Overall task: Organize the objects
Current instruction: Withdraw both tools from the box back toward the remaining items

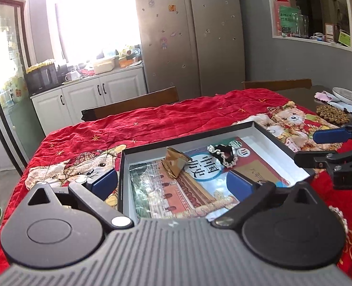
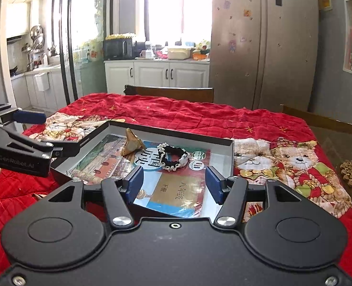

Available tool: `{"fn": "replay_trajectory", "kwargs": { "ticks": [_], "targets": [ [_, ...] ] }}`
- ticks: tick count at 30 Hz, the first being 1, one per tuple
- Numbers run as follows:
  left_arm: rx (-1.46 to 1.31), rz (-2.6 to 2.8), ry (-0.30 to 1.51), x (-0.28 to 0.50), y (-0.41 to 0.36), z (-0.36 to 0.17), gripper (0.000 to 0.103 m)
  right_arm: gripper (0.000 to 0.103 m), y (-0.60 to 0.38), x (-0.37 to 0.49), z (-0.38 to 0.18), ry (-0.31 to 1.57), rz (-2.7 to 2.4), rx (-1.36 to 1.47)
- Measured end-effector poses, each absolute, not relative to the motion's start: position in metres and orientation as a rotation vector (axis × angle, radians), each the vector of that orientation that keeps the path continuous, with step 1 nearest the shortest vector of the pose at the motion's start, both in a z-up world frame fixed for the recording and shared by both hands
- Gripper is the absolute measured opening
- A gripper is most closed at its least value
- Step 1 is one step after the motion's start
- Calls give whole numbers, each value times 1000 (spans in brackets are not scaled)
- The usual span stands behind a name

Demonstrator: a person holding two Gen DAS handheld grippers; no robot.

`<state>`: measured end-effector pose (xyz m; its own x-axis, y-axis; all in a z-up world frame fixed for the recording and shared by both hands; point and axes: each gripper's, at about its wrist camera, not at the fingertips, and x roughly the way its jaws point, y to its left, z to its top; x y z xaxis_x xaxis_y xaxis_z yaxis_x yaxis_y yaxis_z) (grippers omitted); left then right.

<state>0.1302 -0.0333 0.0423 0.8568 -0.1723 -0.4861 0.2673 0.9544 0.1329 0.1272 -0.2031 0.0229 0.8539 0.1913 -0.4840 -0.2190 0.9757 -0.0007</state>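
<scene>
Our left gripper (image 1: 173, 182) and right gripper (image 2: 174, 183) both gape wide, holding nothing. In the box (image 2: 230, 153) lies a book (image 2: 180, 190) reading "中国历史" and "八年级", with a scrunchie (image 2: 173, 157) on it.

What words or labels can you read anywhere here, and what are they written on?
"中国历史": on the textbook in the box, seen upside down.
"八年级": on the textbook's gold panel.
"GenRobot.AI": on the left claw, seen from the right wrist.
"DA": cut-off letters on the right claw, seen from the left wrist.
Too small or blurred: box rim print, green poster, fridge stickers.
</scene>
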Motion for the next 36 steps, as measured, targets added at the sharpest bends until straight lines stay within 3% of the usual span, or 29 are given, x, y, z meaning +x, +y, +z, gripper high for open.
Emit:
{"fn": "replay_trajectory", "kwargs": {
  "ticks": [22, 36],
  "targets": [
    [240, -320, 478, 60, -29, 32, 103, 67, -202, 54, 21, 465, 206, -115],
    [267, -444, 542, 36, -26, 0, 103, 64, -194, 19, 2, 462, 287, -101]
  ]
}}
